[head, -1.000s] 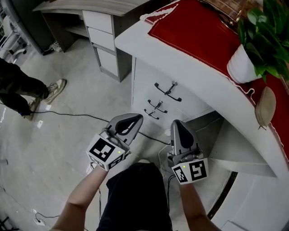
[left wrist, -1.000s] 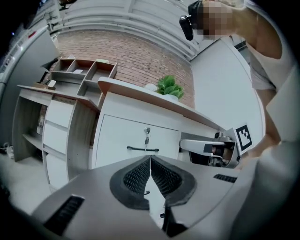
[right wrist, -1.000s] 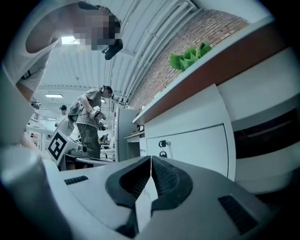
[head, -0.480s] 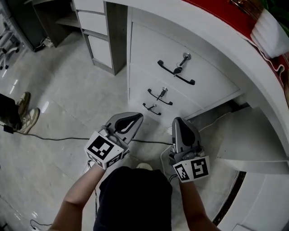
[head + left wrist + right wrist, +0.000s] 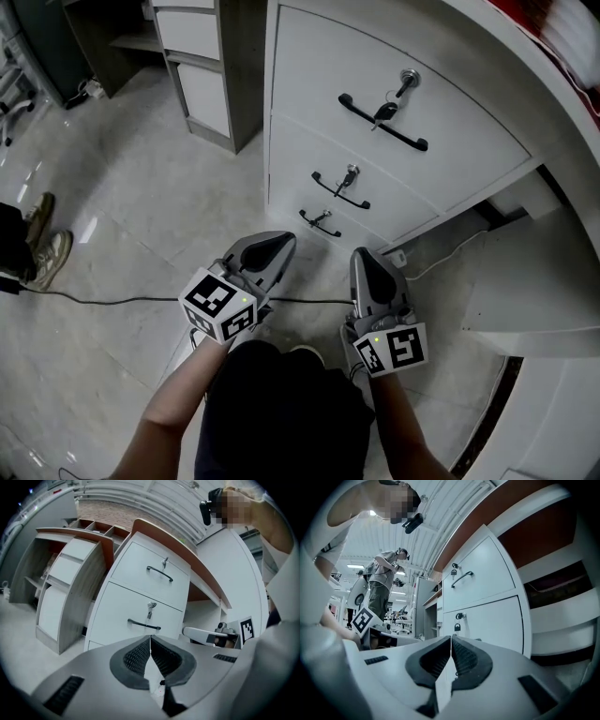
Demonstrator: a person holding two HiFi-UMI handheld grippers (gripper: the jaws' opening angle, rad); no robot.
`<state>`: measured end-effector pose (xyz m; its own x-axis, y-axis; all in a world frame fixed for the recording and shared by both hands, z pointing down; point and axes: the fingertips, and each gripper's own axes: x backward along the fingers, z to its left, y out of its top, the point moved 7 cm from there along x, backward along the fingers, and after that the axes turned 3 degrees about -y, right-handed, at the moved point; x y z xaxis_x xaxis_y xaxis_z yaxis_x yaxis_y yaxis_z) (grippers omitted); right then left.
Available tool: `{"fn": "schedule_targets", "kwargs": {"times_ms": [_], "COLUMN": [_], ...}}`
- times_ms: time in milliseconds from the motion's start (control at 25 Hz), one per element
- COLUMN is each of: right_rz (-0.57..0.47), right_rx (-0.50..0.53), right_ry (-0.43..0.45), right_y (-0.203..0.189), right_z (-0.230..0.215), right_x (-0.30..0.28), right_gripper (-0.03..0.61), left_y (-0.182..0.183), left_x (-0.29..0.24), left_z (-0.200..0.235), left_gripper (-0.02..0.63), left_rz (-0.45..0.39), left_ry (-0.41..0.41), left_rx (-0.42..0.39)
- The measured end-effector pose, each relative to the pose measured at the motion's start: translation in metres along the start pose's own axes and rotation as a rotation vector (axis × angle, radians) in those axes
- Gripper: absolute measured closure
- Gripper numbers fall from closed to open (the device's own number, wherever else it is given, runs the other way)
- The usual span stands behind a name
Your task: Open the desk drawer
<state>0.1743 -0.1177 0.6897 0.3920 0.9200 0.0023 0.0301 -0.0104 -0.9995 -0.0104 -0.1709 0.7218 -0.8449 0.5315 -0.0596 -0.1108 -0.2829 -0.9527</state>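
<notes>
Grey tiled floor [image 5: 141,216] below me; on the far side the drawers [image 5: 309,94] are all closed. I hold left gripper [image 5: 279,242] and right gripper [image 5: 364,258] level, jaws together, empty, low to reach a handle [image 5: 339,192].

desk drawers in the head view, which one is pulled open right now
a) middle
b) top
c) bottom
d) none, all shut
d: the fronts behind the top handle, the middle handle and the bottom handle all sit flush in the white desk unit, with no gap showing.
</notes>
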Motion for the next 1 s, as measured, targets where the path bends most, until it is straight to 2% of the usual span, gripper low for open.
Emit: {"fn": "schedule_targets", "kwargs": {"times_ms": [280,360,520,600,760,880,1000], "right_rz": [0.016,0.017,0.015,0.019,0.041,0.07,0.091], "right_rx": [0.002,-0.002,-0.005,-0.008,-0.039,-0.085,-0.109], "right_ry": [-0.012,-0.02,-0.025,-0.019,-0.028,-0.042,-0.049], "right_y": [-0.025,-0.031,-0.042,-0.049,-0.071,-0.095,-0.115], "right_z": [-0.003,-0.006,-0.008,-0.007,-0.011,-0.014,-0.014], "right_x": [-0.005,-0.006,-0.01,-0.012,-0.016,-0.021,-0.026], "right_gripper": [0.561,0.56,0.56,0.56,0.561,0.56,0.56], "left_y": [-0.028,-0.04,-0.077,-0.095,-0.121,-0.13,-0.144], "left_x": [-0.018,-0.025,-0.037,-0.043,-0.056,-0.061,-0.07], "left_z": [0.017,0.025,0.049,0.059,0.07,0.08,0.091], "left_gripper": [0.601,0.601,0.601,0.601,0.601,0.601,0.6], "left_rz": [-0.015,-0.03,-0.055,-0.065,-0.086,-0.133,-0.194], "left_ry": [-0.012,-0.008,0.009,0.009,-0.01,-0.004,-0.024], "left_rx": [0.136,0.227,0.471,0.56,0.683,0.738,0.859]}}
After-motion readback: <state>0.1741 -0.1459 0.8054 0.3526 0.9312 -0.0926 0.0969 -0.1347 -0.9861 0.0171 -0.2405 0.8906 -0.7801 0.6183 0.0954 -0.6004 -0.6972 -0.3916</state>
